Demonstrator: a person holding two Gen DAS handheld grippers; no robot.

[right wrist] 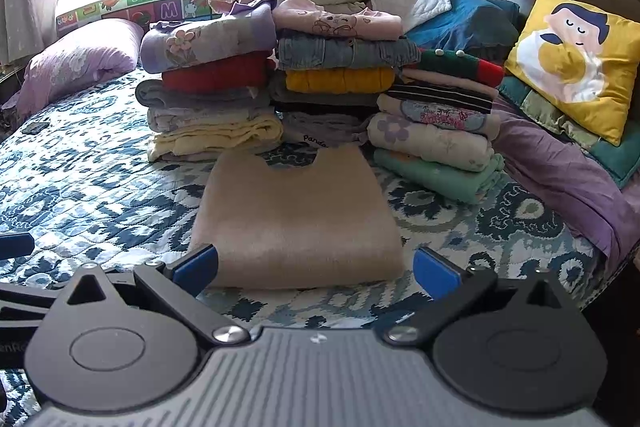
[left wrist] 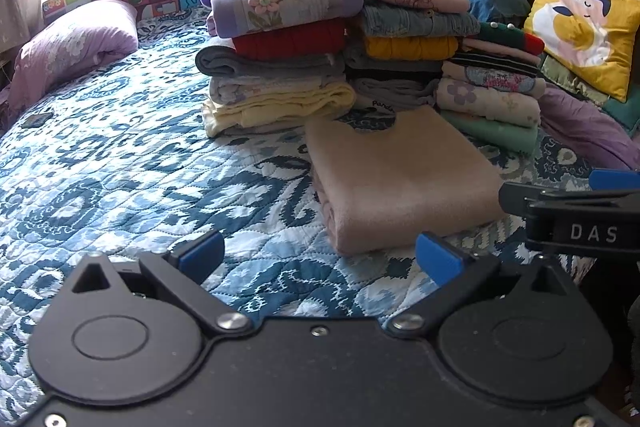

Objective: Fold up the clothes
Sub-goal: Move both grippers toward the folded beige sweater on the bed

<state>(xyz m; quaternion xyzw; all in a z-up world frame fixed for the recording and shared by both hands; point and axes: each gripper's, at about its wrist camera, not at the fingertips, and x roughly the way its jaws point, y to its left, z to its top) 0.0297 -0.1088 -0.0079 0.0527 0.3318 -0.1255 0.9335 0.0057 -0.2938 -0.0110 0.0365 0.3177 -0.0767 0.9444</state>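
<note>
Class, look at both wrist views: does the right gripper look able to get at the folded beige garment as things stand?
Probably yes. The right gripper is open, with the folded beige garment lying directly ahead on the quilt, and nothing between them. The stacks sit behind it.

Right gripper (left wrist: pixel 576 203) cut off at 3 o'clock edge of left wrist view, jaws unreadable. Small dark object (right wrist: pixel 35 127) at 9 o'clock too small to identify. Beige folded garment (right wrist: pixel 296 215) hides middle stack's base; near edge partly behind blue fingertips (right wrist: pixel 196 267).
</note>
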